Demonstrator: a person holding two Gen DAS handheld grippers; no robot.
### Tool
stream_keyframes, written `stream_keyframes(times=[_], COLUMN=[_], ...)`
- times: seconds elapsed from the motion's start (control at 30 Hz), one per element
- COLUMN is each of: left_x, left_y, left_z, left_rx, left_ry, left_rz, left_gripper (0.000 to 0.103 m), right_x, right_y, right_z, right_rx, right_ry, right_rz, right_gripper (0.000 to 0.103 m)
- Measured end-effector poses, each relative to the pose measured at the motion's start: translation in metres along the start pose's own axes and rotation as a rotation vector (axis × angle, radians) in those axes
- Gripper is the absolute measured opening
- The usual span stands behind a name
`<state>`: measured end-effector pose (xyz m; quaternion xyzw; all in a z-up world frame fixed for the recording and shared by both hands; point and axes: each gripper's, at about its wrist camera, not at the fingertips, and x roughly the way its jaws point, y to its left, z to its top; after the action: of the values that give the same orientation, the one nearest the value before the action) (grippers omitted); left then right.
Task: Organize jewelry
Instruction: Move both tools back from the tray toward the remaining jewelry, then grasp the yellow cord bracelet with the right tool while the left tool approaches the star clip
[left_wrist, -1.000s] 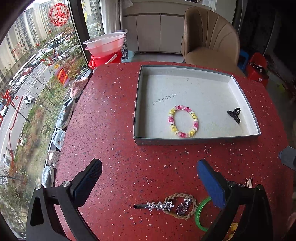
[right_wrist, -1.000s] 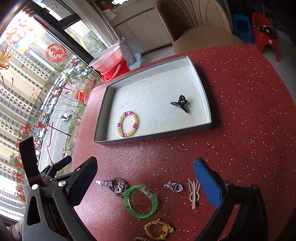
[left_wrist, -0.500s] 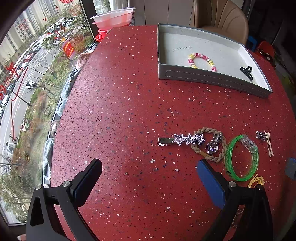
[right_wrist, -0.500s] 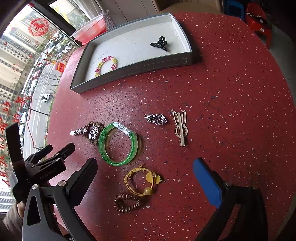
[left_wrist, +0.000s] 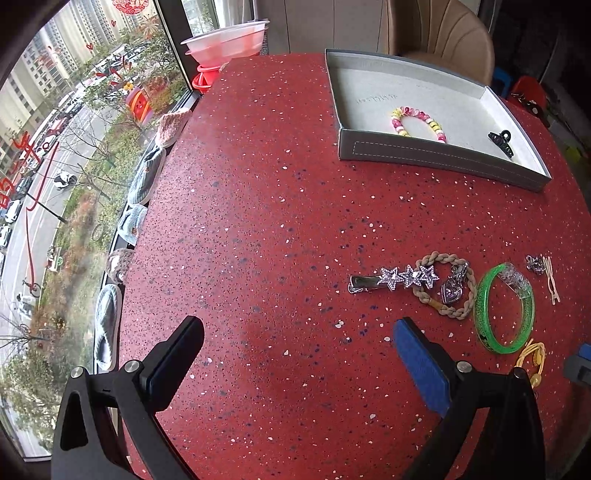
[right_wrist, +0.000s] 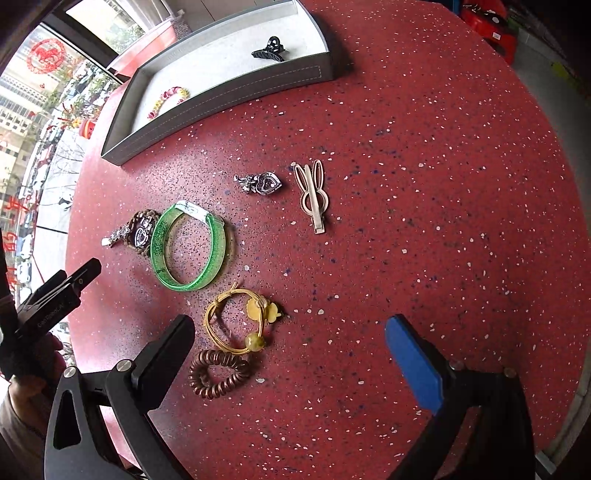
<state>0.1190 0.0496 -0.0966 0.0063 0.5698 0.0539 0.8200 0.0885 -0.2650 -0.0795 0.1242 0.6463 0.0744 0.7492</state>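
— Since I pulled back from the tray (left_wrist: 439, 157), what shows in the left view?
— My left gripper (left_wrist: 295, 354), wide open and empty; star clip (left_wrist: 395, 278) centre-right.
— Right view?
— My right gripper (right_wrist: 290, 349), agape and empty, now frames the yellow tie (right_wrist: 236, 319); next pick, likely.

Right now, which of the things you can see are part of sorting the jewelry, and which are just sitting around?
Part of the job: gray tray, beaded bracelet, black claw clip, green bangle, star clip, bunny clip, heart charm, yellow hair tie, brown coil tie.

Just lying about: pink basin, chair, slippers.
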Motion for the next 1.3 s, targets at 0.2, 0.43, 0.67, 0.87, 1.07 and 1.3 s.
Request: stream_keyframes(times=[0.2, 0.43, 0.67, 0.87, 1.07, 1.3], left_x=[0.002, 0.000, 0.007, 0.011, 0.014, 0.014], left_y=[-0.006, -0.024, -0.038, -0.050, -0.055, -0.061], left_z=[0.005, 0.011, 0.019, 0.023, 0.020, 0.020], left_rx=[0.103, 0.219, 0.337, 0.381, 0.390, 0.395], left_ry=[-0.031, -0.077, -0.095, -0.098, -0.066, -0.064], left_rz=[-0.003, -0.027, -0.048, -0.065, -0.090, -0.121], left_gripper=[0.103, 0.103, 0.103, 0.103, 0.096, 0.072], right_x=[0.007, 0.012, 0.012, 0.020, 0.028, 0.032], right_y=[0.003, 0.009, 0.008, 0.019, 0.040, 0.063], right_z=[0.000, 0.001, -0.002, -0.001, 0.000, -0.008], right_rx=[0.004, 0.002, -0.049, -0.098, -0.187, -0.280], right_ry=[0.007, 0.008, 0.008, 0.015, 0.013, -0.001], right_rz=[-0.013, -0.031, -0.058, -0.078, -0.121, -0.198], right_gripper=[0.103, 0.103, 0.096, 0.082, 0.072, 0.057])
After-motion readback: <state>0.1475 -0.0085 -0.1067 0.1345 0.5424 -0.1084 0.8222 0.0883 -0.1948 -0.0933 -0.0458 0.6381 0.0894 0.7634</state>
